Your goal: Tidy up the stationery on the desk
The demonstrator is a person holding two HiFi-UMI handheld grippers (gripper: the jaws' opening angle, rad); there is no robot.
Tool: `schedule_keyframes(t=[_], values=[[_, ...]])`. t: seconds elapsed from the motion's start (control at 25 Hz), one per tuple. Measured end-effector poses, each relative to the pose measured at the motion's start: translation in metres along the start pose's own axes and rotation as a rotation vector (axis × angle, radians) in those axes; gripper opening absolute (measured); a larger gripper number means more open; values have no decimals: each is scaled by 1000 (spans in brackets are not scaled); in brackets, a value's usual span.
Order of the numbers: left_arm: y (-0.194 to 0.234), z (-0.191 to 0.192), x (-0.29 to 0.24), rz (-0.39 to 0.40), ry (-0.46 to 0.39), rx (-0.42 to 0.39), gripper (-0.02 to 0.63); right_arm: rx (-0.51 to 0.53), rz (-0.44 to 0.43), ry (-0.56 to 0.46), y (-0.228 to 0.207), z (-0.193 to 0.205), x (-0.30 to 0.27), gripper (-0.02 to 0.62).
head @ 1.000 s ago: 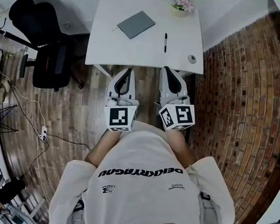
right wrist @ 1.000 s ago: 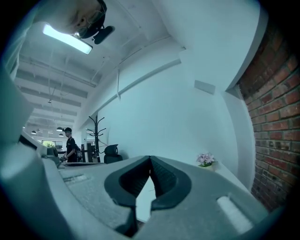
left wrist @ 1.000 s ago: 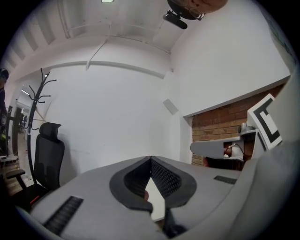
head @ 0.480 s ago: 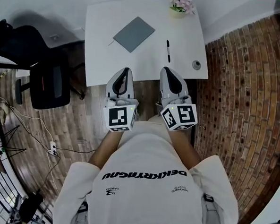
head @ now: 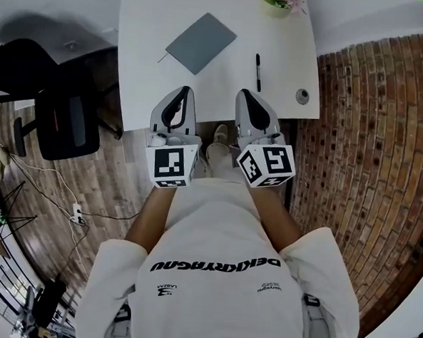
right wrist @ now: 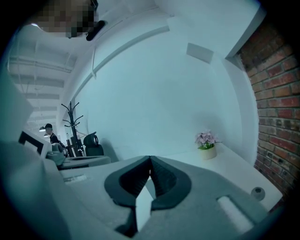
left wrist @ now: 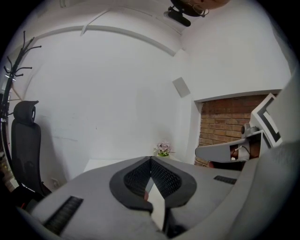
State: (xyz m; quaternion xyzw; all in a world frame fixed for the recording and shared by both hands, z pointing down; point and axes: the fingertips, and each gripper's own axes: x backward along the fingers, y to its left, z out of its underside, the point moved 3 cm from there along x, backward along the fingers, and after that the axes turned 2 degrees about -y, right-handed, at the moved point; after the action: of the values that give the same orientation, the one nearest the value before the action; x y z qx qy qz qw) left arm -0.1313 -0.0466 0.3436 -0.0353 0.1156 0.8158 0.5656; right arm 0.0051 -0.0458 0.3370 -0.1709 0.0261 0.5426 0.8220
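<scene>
Change: within the last second the person has stepped in, so both claw tips, earlier short of the near edge of the tabletop (head: 142,75), now reach over it. Nothing on it has shifted, so the tidying itself looks not yet begun.
Arms: forearms forward and parallel, marker cubes near the body, both tools side by side.
Left claw (head: 182,91): clenched tip to tip, empty, aimed toward the notebook side.
Right claw (head: 243,94): likewise pressed together on nothing, in line with the pen.
Round item (head: 302,96): small and grey near the right edge; too small to identify, perhaps a cap or a cable hole.
Black pen (head: 258,72): lies loose, pointing away from the person, just beyond the right claw.
Grey notebook (head: 200,42): closed and set askew, well apart from the pen.
Flower pot (head: 282,2): at the far edge, pink blooms.
</scene>
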Motion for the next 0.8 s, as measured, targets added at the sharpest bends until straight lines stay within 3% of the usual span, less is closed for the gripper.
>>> schedule_keyframes(t=[0.24,0.8], values=[[12,24,-48,39,117,13,-2,-25,-10,49,-24,20,-41,0],[44,91,-141,76,275,-9,2,-92,17,183,-70,87,-123,15]])
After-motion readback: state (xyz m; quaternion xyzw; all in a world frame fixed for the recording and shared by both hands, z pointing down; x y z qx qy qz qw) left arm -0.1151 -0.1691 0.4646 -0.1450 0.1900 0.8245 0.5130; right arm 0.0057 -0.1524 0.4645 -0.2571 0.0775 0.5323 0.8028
